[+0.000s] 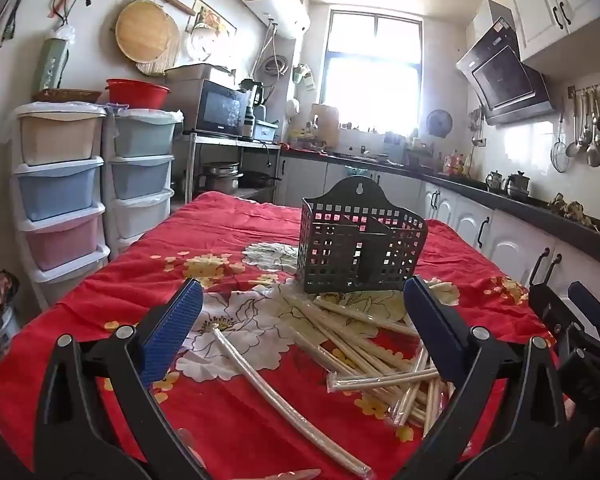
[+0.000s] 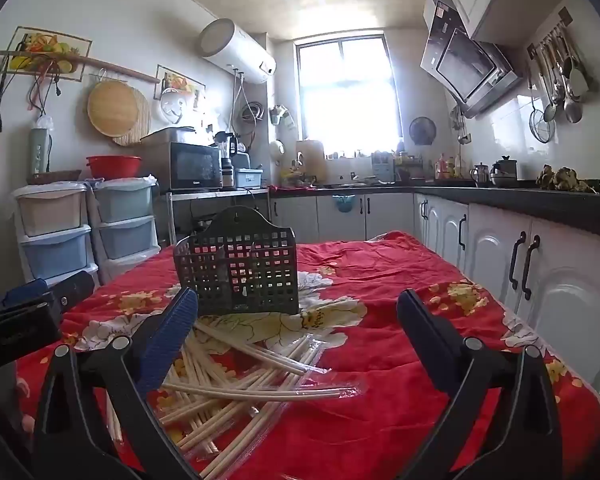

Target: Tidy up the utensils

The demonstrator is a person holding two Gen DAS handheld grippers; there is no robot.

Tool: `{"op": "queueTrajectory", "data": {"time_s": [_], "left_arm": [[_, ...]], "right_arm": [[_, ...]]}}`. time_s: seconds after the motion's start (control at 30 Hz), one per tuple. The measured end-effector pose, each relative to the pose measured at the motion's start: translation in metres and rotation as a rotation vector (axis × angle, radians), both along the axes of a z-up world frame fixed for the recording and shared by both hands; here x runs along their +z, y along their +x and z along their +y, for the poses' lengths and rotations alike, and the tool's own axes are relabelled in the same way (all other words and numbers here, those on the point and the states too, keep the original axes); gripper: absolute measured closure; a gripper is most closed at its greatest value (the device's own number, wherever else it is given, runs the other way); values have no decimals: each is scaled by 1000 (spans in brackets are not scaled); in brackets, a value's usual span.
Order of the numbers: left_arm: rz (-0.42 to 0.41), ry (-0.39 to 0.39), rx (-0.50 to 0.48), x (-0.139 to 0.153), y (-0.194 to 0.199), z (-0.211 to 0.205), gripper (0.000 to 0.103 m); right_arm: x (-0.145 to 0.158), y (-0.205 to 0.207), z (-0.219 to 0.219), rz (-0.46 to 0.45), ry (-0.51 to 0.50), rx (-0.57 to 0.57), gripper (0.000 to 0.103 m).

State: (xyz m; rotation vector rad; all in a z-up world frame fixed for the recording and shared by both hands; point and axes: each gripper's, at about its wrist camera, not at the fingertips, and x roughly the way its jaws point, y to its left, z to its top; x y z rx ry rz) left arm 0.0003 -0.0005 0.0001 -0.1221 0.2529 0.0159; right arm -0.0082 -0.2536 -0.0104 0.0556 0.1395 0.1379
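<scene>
A dark perforated utensil holder [image 1: 360,244] [image 2: 240,268] stands upright on the red floral tablecloth [image 1: 228,232] [image 2: 380,280]. In front of it lies a loose pile of wrapped chopsticks [image 1: 372,352] [image 2: 236,372]; one wrapped pair [image 1: 276,396] lies apart to the left. My left gripper [image 1: 304,300] hovers open above the pile, nothing between its blue pads. My right gripper [image 2: 298,312] is open too, just right of the pile, and empty. Each gripper shows at the edge of the other's view: the right gripper [image 1: 580,320] and the left gripper [image 2: 40,300].
Stacked plastic drawers [image 1: 60,192] [image 2: 52,224] stand left of the table. A dark counter with white cabinets [image 1: 512,240] [image 2: 540,256] runs along the right. A microwave [image 1: 220,110] [image 2: 194,166] sits on a rack behind, and ladles [image 2: 556,80] hang on the right wall.
</scene>
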Motion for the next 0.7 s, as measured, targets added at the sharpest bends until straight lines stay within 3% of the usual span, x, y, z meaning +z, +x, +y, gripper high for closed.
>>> {"op": "queueTrajectory", "data": {"time_s": [0.7], "left_arm": [[-6, 4, 1, 0, 2, -12, 10]], "right_arm": [[0, 0, 1, -8, -5, -1, 6]]}}
